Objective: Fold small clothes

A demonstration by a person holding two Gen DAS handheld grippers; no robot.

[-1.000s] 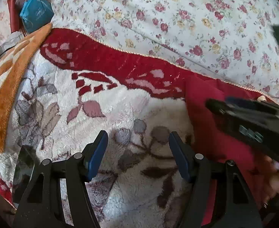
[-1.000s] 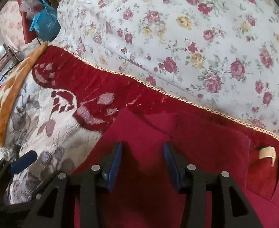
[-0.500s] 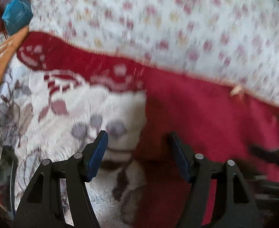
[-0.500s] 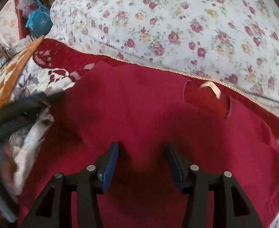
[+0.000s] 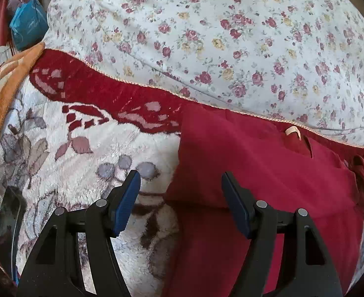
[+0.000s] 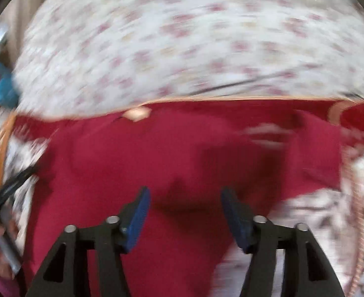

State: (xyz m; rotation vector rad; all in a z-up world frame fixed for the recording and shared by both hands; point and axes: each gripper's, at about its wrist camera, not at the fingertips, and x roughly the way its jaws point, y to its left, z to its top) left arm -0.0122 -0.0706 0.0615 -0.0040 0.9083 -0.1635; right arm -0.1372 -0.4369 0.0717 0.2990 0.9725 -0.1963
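A small dark red garment lies spread on a plush white and red floral blanket, its neck label at the far edge. My left gripper is open and empty, hovering over the garment's left edge. In the right wrist view, which is motion-blurred, the garment fills the middle and my right gripper is open and empty just above it. The left gripper's black body shows blurred at the left edge.
A white sheet with small roses covers the bed beyond the blanket. An orange patterned blanket lies at the left. A blue bag hangs at the far left.
The left view has shifted right, so the garment now lies under its right finger. The right gripper has swung right across the garment and its view is now blurred.
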